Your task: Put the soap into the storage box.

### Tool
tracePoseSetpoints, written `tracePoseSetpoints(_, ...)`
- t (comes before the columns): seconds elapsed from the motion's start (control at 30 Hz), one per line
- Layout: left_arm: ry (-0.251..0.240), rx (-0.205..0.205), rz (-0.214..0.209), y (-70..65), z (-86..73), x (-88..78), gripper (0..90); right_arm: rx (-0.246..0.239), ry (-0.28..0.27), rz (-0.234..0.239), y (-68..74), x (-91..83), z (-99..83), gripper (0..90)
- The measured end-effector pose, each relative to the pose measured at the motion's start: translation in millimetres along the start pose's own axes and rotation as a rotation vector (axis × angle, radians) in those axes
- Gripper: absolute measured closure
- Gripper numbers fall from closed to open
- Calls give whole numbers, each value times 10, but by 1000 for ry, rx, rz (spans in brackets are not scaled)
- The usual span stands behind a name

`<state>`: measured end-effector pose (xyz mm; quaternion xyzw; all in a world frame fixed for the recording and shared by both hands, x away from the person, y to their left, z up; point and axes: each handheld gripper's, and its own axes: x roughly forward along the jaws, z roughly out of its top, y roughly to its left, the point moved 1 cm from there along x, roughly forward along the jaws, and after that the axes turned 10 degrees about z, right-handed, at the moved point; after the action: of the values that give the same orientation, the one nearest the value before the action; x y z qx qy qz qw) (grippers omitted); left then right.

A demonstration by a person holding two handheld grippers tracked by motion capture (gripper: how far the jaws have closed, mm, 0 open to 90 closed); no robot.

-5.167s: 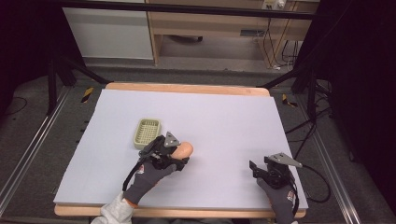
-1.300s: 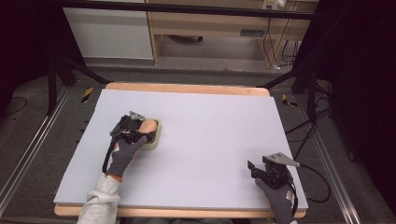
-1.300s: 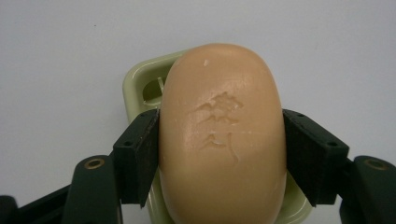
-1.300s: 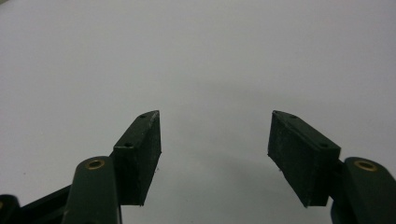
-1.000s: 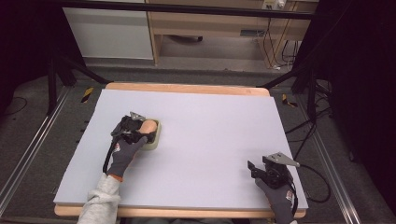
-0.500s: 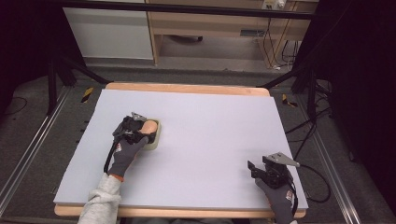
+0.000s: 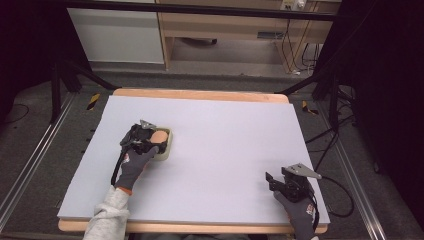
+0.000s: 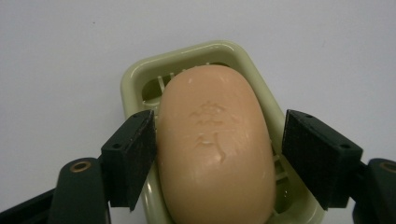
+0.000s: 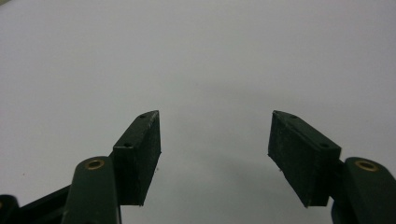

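A peach oval soap bar lies in a pale green soap dish on the left half of the table. My left gripper straddles the bar and is open. Its left jaw sits against the soap's side, and a narrow gap shows at the right jaw. From the high view, the left gripper sits over the soap and the dish. My right gripper rests near the table's front right corner. In its own view the right gripper stands open with nothing between its jaws.
The table has a pale lavender top with a wooden rim. Black stand legs and cables lie on the floor at both sides. A light cabinet stands beyond the far edge.
Five seconds ago my left gripper held the soap to the right of the dish; it has since brought it into the dish. Over the last second, hardly any motion. Right gripper unmoved.
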<state>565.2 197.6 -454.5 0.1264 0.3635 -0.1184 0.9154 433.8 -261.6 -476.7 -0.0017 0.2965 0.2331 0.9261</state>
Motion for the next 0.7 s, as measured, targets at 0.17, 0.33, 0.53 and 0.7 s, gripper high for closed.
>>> tracePoseSetpoints(0.17, -18, -14, -8, 42, 14, -79, 260, -2, 0, -2, 0, -1, -1, 346)
tracePoseSetpoints(0.33, -53, -17, -15, 51, 24, -219, 259, 0, -3, -4, -4, -11, -1, 346)
tracePoseSetpoints(0.53, -86, -6, -21, 36, -13, -369, 254, 10, -8, -6, -15, -24, -2, 346)
tracePoseSetpoints(0.7, -95, 1, -47, 36, -94, -493, 239, 19, -13, -11, -23, -31, -6, 344)
